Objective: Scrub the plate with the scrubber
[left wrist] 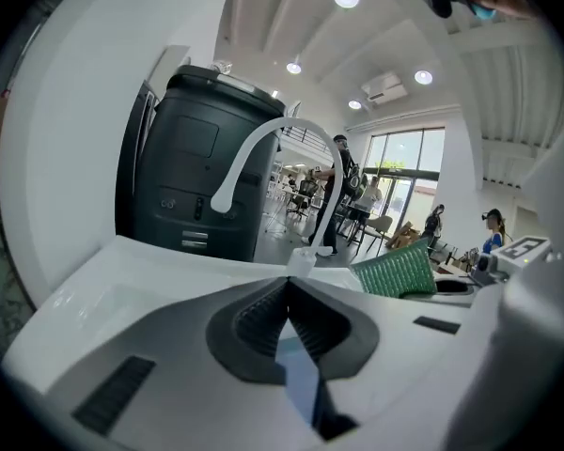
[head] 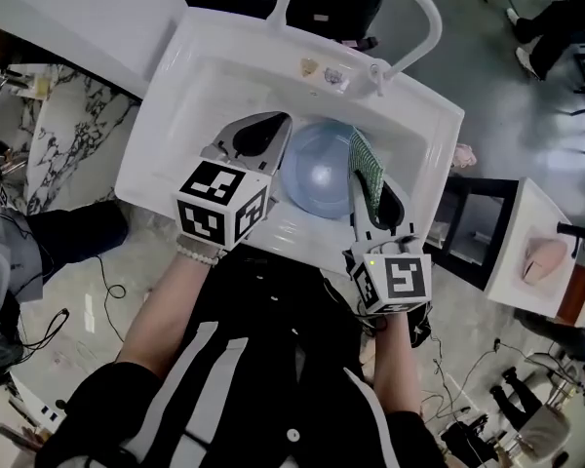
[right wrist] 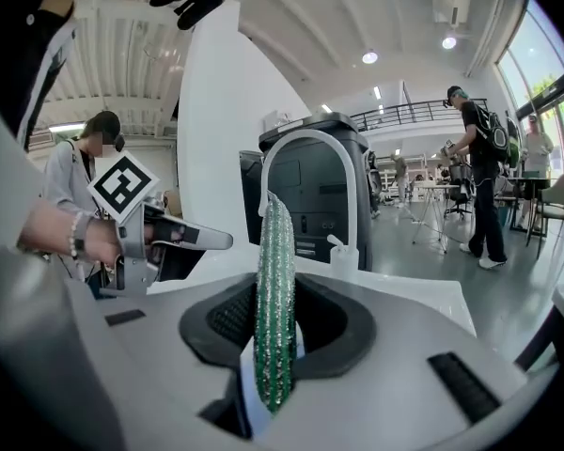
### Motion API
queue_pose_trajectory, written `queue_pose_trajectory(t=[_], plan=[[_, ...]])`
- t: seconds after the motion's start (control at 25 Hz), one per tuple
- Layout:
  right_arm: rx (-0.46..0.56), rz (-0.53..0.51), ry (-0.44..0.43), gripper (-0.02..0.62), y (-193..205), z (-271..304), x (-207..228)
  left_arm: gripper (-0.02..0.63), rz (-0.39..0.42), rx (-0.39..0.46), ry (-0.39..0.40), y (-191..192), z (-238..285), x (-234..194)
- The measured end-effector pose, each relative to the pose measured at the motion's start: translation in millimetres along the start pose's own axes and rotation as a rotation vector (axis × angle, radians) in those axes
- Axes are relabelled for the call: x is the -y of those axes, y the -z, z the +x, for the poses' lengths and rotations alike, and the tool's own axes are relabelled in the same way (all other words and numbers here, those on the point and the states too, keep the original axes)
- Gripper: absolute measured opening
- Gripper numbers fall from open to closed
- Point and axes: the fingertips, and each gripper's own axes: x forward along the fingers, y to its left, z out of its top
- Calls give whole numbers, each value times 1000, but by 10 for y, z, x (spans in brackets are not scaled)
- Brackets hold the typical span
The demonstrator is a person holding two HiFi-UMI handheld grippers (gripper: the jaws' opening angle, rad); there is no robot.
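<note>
Fingers (left wrist: pixel 254 322) of the left gripper (left wrist: pixel 287 285) are pressed together on nothing; the right gripper (right wrist: pixel 274 285) pinches the green scrubber (right wrist: pixel 274 242) upright, over the right edge of the blue plate (head: pixel 317 174) (contact unclear). That plate lies in the white sink (head: pixel 166 144), basin walls close around it, arched faucet (head: pixel 409 8) behind. Grey polished floor (head: pixel 512 105) spreads beyond the sink's far rim.

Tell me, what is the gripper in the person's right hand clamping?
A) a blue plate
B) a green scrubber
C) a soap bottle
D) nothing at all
B: in the right gripper view, the right gripper has its jaws pressed on a green scrubber that stands upright between them.
</note>
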Motion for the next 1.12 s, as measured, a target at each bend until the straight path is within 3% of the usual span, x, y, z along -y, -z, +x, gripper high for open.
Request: queue_pose_trajectory(t=[0.4,1.12], plan=[[71,-56,4,94,-324,-90,-176,0,149,88,20,-352,-317,192],[86,-80,-1,94,-431,-187,-188,0,150,100,55,-344,-460,314]])
